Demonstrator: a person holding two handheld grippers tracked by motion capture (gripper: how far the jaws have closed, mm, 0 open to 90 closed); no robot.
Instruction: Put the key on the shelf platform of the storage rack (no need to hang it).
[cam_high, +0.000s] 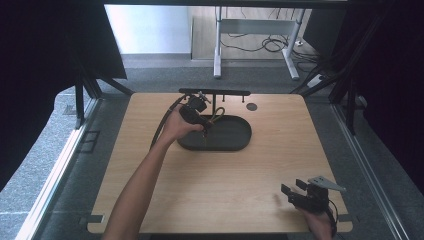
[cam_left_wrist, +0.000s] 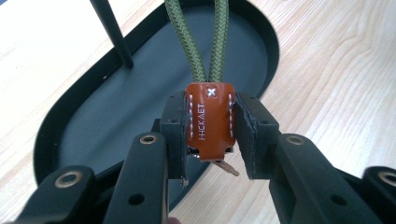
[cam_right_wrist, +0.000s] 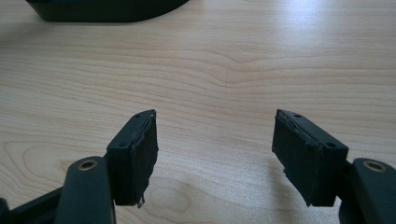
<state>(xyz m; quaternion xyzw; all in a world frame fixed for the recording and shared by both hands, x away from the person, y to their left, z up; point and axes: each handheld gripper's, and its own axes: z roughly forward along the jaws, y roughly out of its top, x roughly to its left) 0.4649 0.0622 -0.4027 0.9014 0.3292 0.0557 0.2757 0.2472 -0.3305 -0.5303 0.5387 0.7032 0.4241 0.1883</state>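
The left gripper (cam_left_wrist: 211, 135) is clamped on the brown leather tab (cam_left_wrist: 210, 121) of a keychain with an olive cord loop (cam_left_wrist: 201, 42), holding it over the dark oval tray (cam_left_wrist: 116, 107) near the desk's far edge, probably to hang it on the rack (cam_high: 215, 92). The right gripper (cam_right_wrist: 224, 154) waits with fingers apart at the near right corner
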